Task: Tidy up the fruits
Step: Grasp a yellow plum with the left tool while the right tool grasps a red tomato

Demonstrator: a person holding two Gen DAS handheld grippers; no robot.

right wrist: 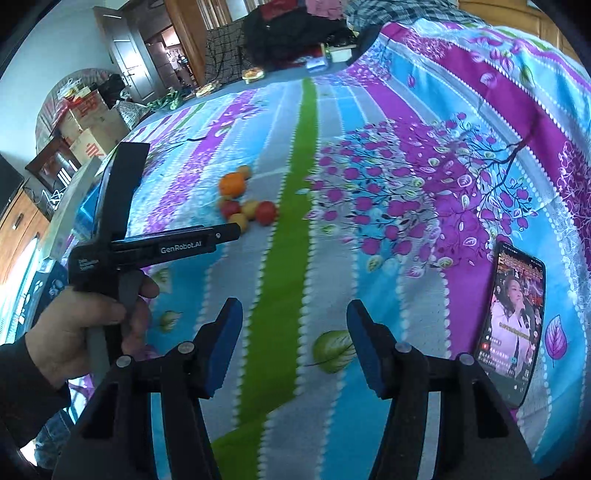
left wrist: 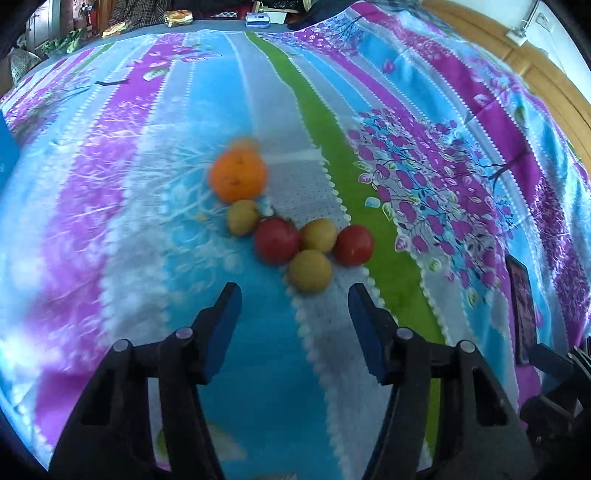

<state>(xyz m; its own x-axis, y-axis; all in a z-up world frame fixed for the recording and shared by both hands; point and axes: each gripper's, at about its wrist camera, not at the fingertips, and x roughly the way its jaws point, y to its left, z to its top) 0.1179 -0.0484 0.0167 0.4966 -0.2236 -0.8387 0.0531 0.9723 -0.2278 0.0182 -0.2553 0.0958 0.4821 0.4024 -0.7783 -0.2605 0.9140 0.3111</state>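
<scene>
A cluster of fruit lies on a flowered bedsheet. In the left wrist view an orange sits at its far end, with a second orange fruit half hidden behind it. Nearer are two red tomatoes and three yellow-green fruits. My left gripper hovers just short of the nearest yellow fruit, jaws open with nothing between them. In the right wrist view the same cluster lies farther off. My right gripper is open and empty above the sheet. The left tool, held by a hand, points toward the fruit.
A phone with a lit screen lies on the sheet at the right. Packets, a small box and piled clothes sit at the bed's far end. Cardboard boxes and a wooden door stand beyond the left side.
</scene>
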